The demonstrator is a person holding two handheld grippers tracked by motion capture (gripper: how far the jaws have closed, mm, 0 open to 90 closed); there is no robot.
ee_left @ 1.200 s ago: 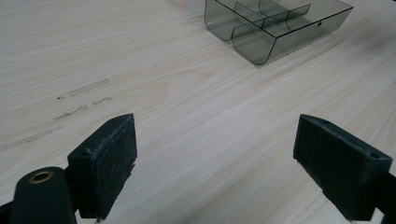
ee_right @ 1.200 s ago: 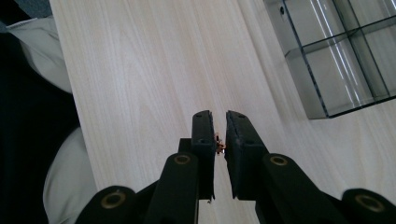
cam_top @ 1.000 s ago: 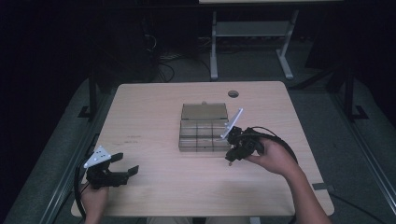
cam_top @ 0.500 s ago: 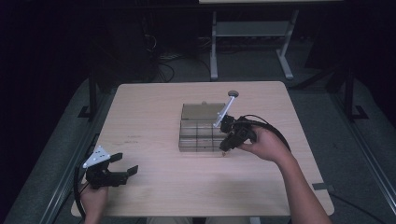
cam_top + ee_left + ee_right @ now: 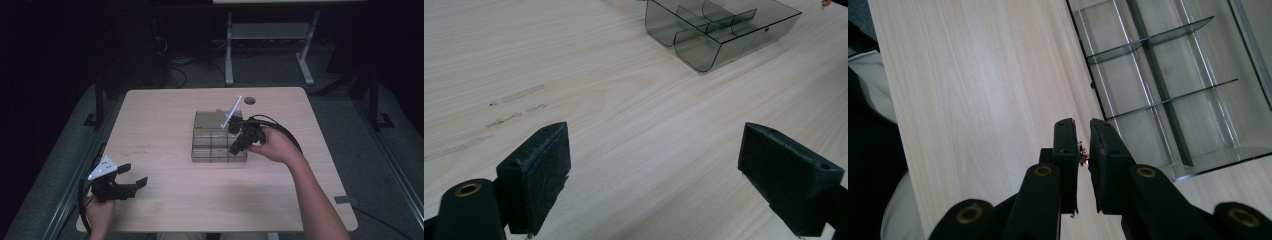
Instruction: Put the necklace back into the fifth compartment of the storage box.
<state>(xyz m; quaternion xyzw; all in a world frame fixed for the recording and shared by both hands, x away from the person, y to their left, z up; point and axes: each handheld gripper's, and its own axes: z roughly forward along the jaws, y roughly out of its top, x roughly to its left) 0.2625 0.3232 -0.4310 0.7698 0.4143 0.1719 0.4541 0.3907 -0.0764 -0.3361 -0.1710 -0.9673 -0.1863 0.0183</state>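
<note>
A smoky clear organizer box (image 5: 207, 120) with several compartments sits mid-table, and its compartments look empty in the left gripper view (image 5: 719, 30). My right gripper (image 5: 233, 150) hangs tilted downward over the box's near right corner. In the right gripper view its jaws (image 5: 1083, 132) stand nearly closed on a tiny reddish-brown object (image 5: 1082, 151), with the box's dividers (image 5: 1153, 70) just to the right. My left gripper (image 5: 135, 175) rests low at the table's near left corner, open (image 5: 654, 170) with bare wood between its fingers.
A round cable hole (image 5: 249, 100) lies at the table's far edge behind the box. A white metal stand (image 5: 270, 30) is on the floor beyond. Faint scuff marks (image 5: 514, 95) streak the wood left of the box. The table's near edge (image 5: 883, 100) runs close to the right gripper.
My right gripper has moved left from beside the box to over its near right corner, tipping downward. The left gripper has stayed put.
</note>
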